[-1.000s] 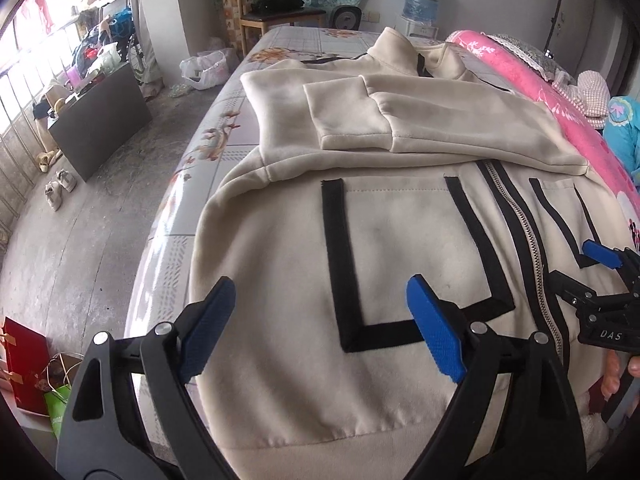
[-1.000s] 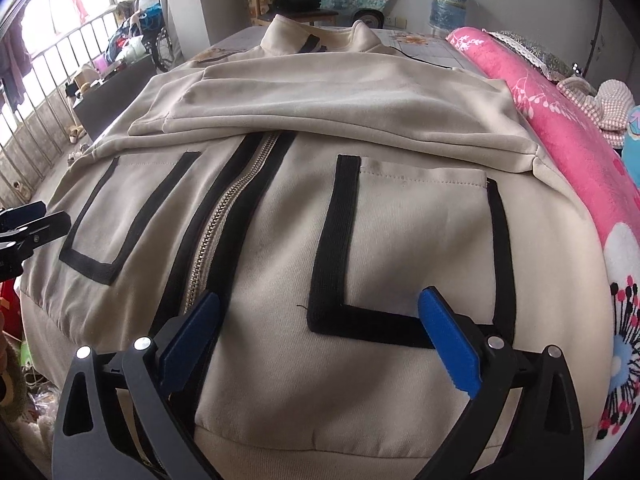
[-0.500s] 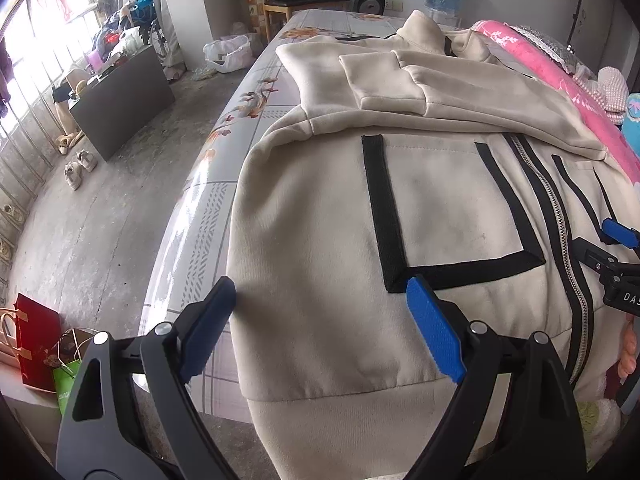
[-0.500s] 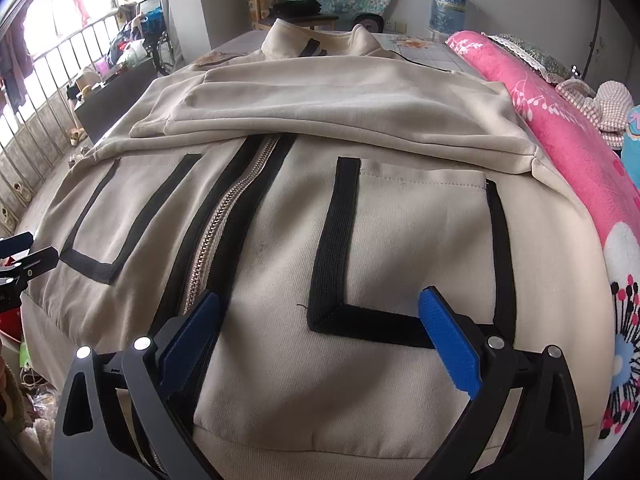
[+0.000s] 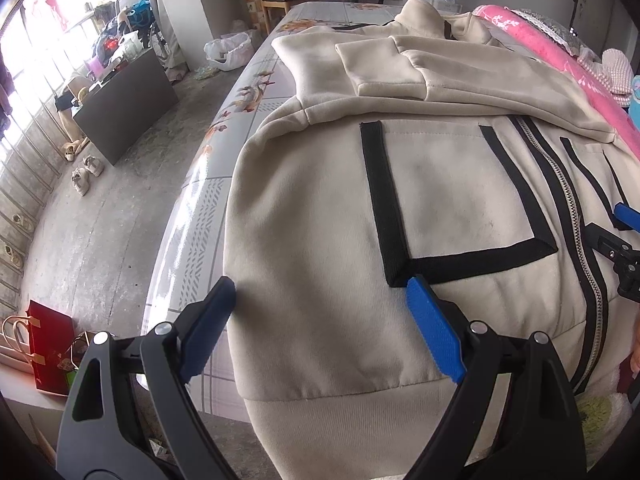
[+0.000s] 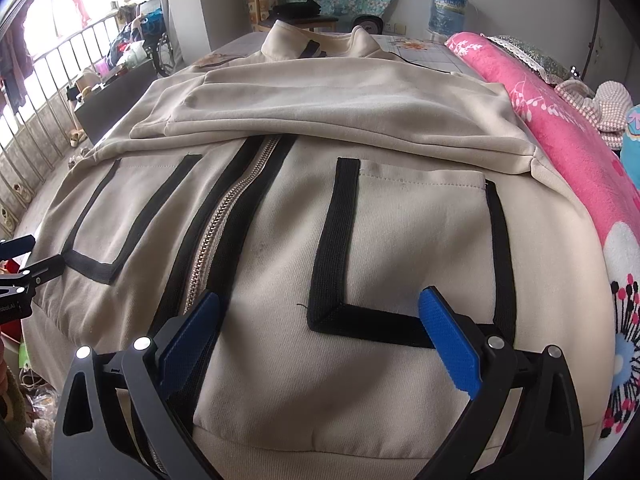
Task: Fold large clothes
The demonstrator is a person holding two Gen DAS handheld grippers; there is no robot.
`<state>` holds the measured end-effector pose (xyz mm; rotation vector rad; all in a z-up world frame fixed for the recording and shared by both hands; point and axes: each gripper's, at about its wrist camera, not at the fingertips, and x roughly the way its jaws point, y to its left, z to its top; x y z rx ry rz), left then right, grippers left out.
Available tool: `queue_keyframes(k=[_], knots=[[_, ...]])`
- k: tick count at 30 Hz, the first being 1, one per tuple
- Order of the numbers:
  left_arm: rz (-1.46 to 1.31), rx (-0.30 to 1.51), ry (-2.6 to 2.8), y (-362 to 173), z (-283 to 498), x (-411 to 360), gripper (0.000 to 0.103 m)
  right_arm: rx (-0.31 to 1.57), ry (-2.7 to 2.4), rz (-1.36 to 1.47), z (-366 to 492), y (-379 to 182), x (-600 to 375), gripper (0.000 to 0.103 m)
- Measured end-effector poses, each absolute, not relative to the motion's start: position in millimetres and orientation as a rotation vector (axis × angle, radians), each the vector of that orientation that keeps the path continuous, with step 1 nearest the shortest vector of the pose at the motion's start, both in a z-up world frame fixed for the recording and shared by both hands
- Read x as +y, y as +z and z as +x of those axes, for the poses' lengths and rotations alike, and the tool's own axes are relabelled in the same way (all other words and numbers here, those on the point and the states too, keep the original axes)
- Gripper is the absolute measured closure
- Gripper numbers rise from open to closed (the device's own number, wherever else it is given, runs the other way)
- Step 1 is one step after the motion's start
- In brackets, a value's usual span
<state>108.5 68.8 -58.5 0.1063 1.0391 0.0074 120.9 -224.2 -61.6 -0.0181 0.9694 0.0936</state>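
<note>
A cream zip-up jacket (image 6: 280,248) lies front-up and spread flat on a bed (image 5: 240,92), its collar at the far end and its ribbed hem (image 5: 344,424) hanging at the near edge. Both sleeves (image 6: 328,108) are folded across the chest, one on top of the other. A metal zipper (image 6: 224,216) bordered in black runs down the middle, and a patch pocket outlined in black tape sits on either side of it: one (image 6: 416,248) in front of the right camera, the other (image 5: 452,196) in front of the left.

The left hand-held gripper (image 5: 320,292) hovers over the jacket's lower left corner with its blue pads spread wide; one pad (image 5: 208,324) sits just off the garment's side edge, the other (image 5: 436,336) over the pocket's lower corner. Nothing is caught between them. The right hand-held gripper (image 6: 320,304) hangs over the hem area with its jaws equally wide apart, one pad (image 6: 192,340) over the zipper band, the other (image 6: 452,344) over the pocket's bottom trim, gripping nothing.

A pink floral blanket (image 6: 568,148) lies along the jacket's right side, touching it. The bed's printed cover shows bare beside the jacket's left edge. Beyond that is a concrete floor (image 5: 100,208) with a dark low cabinet (image 5: 124,104), pairs of shoes (image 5: 86,172) and a red paper bag (image 5: 50,348). A water bottle (image 6: 448,8) stands by the far wall.
</note>
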Motion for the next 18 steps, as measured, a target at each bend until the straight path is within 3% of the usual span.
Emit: queue_keyframes(k=[18], knots=[[0.066, 1.081, 0.085, -59.2, 109.2, 68.7, 0.015, 1.019, 0.098, -0.027, 126.6, -60.9, -221.9, 0.006]])
